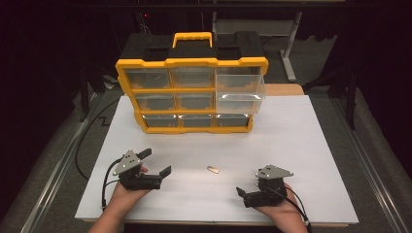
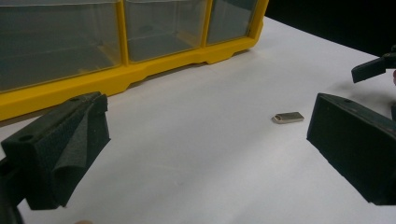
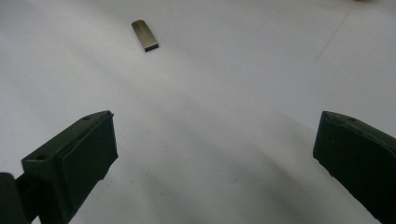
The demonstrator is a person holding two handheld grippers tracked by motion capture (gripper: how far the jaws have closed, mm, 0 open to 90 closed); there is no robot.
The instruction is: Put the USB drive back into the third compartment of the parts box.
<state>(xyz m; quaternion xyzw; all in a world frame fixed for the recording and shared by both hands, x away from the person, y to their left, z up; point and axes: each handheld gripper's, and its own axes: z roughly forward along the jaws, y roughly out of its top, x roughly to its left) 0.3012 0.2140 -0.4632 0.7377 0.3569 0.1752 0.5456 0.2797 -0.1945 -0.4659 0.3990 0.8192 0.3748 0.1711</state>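
My left gripper (image 1: pixel 158 162) rests with its jaws wide apart and nothing between them; my right gripper (image 1: pixel 241 193) is likewise spread and empty. The pads are black foam with a fine grain, the left pair ridged into a wedge.

The small flat silver metal tab with one rounded end (image 1: pixel 213 169) lies on the white worktop (image 1: pixel 301 145) ahead of both sets of jaws, roughly between them, touching neither. In the left gripper view the tab (image 2: pixel 288 117) sits just inside the right-hand jaw; in the right gripper view it (image 3: pixel 144 35) lies well ahead and left of centre.

I judge the step to be the pick-up. The tab is thin and smooth, so I would bring one gripper low, square the jaws across its long edges and close slowly.

Beyond stands the yellow plastic organiser with clear drawers (image 1: pixel 192 62), one clear drawer (image 1: pixel 240 92) pulled out.
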